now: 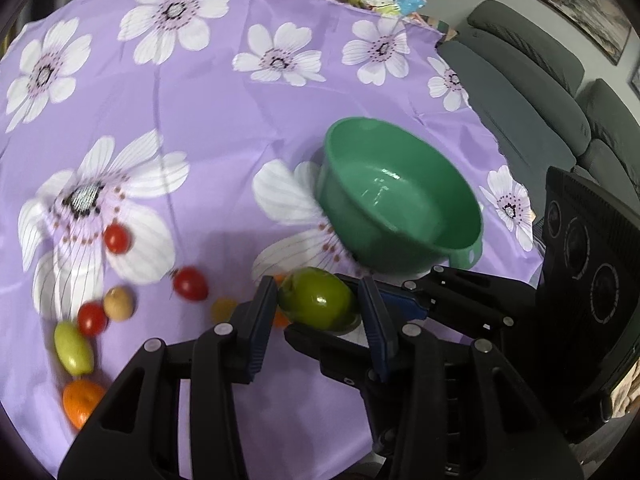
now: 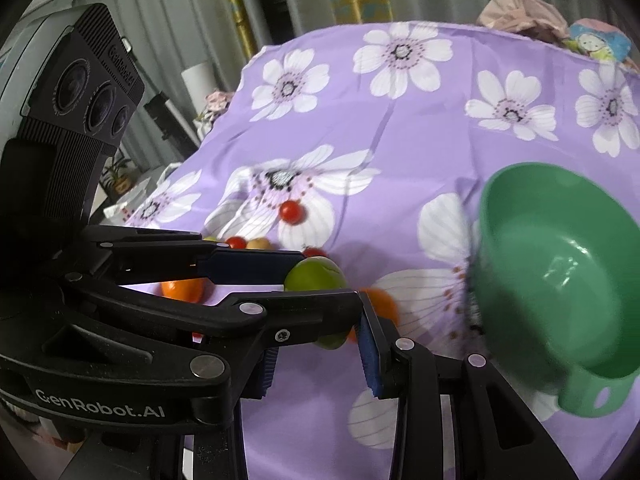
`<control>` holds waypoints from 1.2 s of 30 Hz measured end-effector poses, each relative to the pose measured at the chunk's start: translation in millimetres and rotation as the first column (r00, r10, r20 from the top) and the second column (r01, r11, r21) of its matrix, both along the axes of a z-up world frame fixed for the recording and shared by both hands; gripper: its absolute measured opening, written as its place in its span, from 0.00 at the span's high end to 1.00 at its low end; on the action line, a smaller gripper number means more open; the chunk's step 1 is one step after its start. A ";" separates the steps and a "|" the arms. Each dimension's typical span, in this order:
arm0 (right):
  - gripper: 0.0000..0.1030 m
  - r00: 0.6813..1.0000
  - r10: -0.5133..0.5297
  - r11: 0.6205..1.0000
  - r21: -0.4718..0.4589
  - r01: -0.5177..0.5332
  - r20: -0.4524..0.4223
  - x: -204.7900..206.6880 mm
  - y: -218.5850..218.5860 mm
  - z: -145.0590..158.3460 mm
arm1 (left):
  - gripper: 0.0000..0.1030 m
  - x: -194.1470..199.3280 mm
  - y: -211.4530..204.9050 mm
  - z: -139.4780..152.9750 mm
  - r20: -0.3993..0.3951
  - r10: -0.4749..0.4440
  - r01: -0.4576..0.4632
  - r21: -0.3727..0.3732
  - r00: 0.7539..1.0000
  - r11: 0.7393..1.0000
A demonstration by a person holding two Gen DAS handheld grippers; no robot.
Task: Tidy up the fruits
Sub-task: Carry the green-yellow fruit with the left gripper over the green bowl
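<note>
Both my left gripper point(image 1: 320, 312) and right gripper point(image 2: 320, 344) seem clamped on the green fruit point(image 1: 316, 298), with the green bowl point(image 1: 404, 196) just beyond my jaws.

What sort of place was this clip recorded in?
Probably a home living room: a grey sofa beside the table, a framed picture on the wall, curtains behind, and a floral purple tablecloth.
</note>
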State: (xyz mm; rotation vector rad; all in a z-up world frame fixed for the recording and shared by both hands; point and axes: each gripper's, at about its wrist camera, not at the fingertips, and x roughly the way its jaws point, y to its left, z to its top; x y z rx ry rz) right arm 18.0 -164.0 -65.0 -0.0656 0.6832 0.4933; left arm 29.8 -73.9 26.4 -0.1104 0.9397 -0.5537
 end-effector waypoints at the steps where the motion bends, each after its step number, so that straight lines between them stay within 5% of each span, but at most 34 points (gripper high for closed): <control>1: 0.64 1.000 -0.009 1.000 0.003 0.009 0.009 0.4 -3.3 1.8 | 0.60 2.2 -4.5 2.1 0.009 -0.008 0.008 0.003 1.000 1.000; 20: 0.64 0.974 -0.201 0.979 0.052 0.197 0.108 19.4 -70.5 23.8 | 0.60 48.6 -80.0 22.5 0.105 -0.147 0.147 0.008 0.984 0.989; 36: 0.64 0.966 -0.254 0.967 0.037 0.252 0.059 41.5 -94.5 10.0 | 0.60 69.3 -104.2 1.3 0.048 -0.179 0.179 0.005 0.983 0.984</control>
